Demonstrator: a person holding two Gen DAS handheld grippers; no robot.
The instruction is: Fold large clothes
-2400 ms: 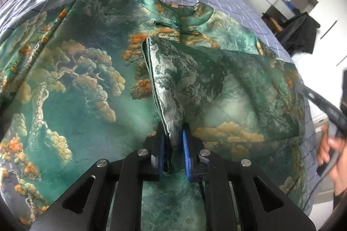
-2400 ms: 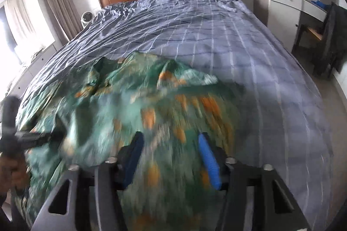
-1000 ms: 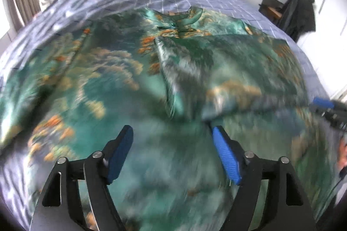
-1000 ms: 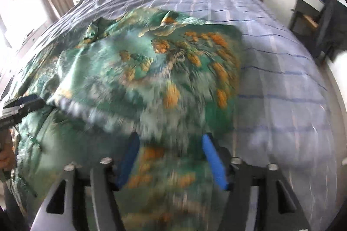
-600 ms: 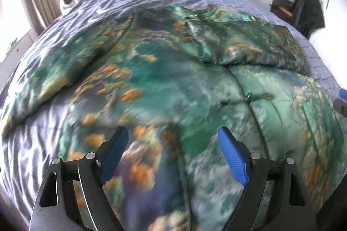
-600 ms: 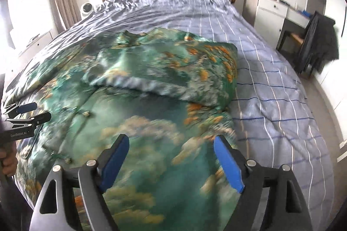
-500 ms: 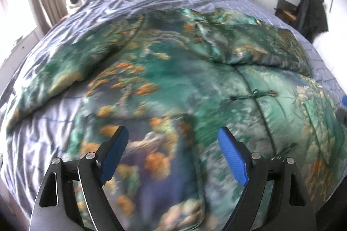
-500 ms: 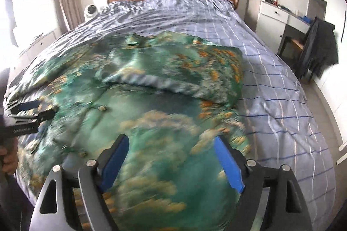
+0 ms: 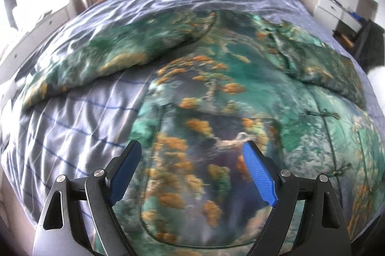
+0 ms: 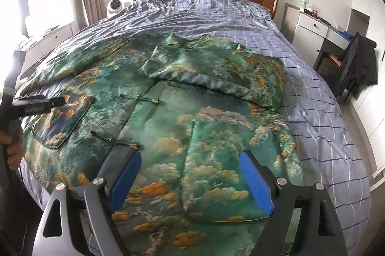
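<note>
A large green jacket printed with clouds and orange trees lies spread front-up on a bed with a blue checked cover. The right gripper hovers above the hem, its blue fingers wide apart with nothing between them, having just been opening. The left gripper, fingers equally apart and empty, hangs over a patch pocket. Ahead of the right fingers, one sleeve is already folded across the chest. Ahead and left of the left fingers, the other sleeve lies stretched out on the bed, not yet folded. The body folds appear to remain too.
</note>
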